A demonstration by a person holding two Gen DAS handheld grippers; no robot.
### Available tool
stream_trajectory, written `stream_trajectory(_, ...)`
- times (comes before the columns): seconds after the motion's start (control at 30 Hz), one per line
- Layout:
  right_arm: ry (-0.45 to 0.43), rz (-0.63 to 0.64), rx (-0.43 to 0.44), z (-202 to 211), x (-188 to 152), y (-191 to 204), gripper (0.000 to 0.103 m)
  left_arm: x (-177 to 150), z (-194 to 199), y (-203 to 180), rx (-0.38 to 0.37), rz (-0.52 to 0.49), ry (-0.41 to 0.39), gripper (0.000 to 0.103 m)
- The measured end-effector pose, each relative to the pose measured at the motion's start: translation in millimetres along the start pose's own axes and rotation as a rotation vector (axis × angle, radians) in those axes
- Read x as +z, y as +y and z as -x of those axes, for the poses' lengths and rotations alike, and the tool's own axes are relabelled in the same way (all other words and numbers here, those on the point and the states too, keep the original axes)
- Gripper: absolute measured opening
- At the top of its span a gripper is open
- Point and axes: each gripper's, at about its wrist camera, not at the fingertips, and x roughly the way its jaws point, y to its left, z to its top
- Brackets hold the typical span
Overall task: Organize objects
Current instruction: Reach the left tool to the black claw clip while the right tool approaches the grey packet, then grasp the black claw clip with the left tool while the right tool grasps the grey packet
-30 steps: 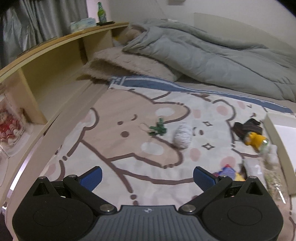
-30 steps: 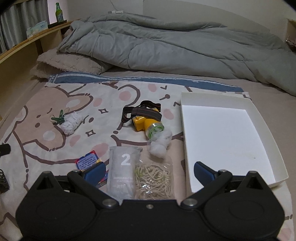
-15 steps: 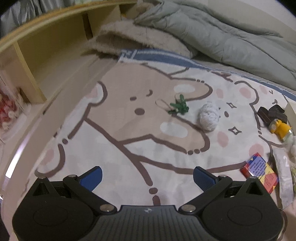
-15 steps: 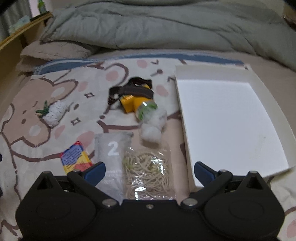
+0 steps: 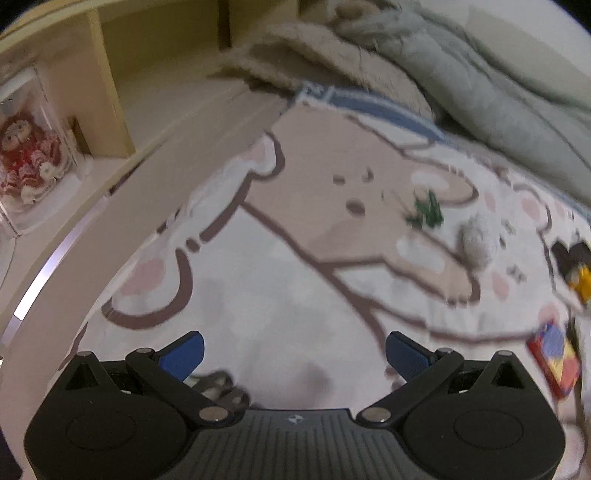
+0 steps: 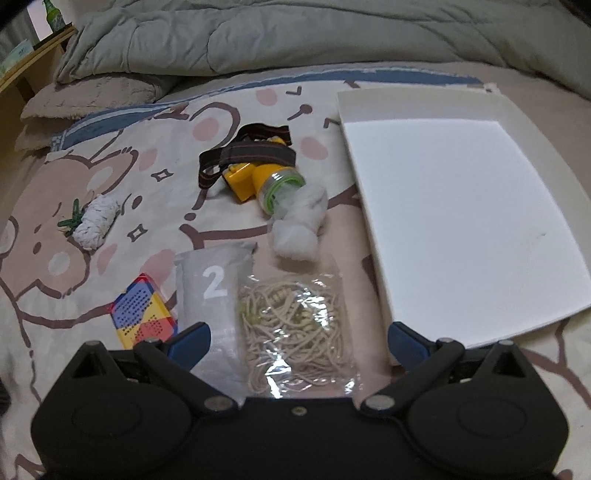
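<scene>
Only the right wrist view is showing the white tray (image 6: pixel 524 122) and the clear bag of rubber bands (image 6: pixel 295 325) lying just left of it; only the left view is showing a wooden shelf (image 5: pixel 107 96). The right gripper (image 6: pixel 297 341) is hovering released over the bag, the left gripper (image 5: pixel 293 352) released over the bear-print blanket (image 5: pixel 295 280) (blurred). A grey duvet (image 6: pixel 295 33) is lying beyond.

both wrist views look down close, sharing the cartoon blanket (image 5: pixel 295 288).
</scene>
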Motion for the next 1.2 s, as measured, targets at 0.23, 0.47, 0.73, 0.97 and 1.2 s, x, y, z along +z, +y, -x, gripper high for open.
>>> stream_trajectory(0.23,0.036,-0.009,0.029,-6.4,2.0,7.5,0.099,-7.9,0.7,-0.4,0.018,-0.107,0.096,0.103)
stream_trajectory(0.47,0.039,-0.051,0.114,-11.5,8.5,12.8,0.069,-9.0,13.7,15.0,0.064,-0.039,0.063,0.103)
stream_trajectory(0.73,0.032,0.025,0.119,-12.7,7.9,31.6,0.07,-18.2,23.4,30.5,0.025,-0.019,0.095,0.103)
stream_trajectory(0.97,0.031,-0.001,0.149,-7.6,9.8,26.7,0.07,-36.0,23.4,29.9,-0.02,-0.094,0.157,0.102)
stream_trajectory(1.2,0.022,0.024,0.181,2.5,7.6,34.2,0.07,-49.5,7.2,9.3,-0.055,-0.229,0.248,0.092)
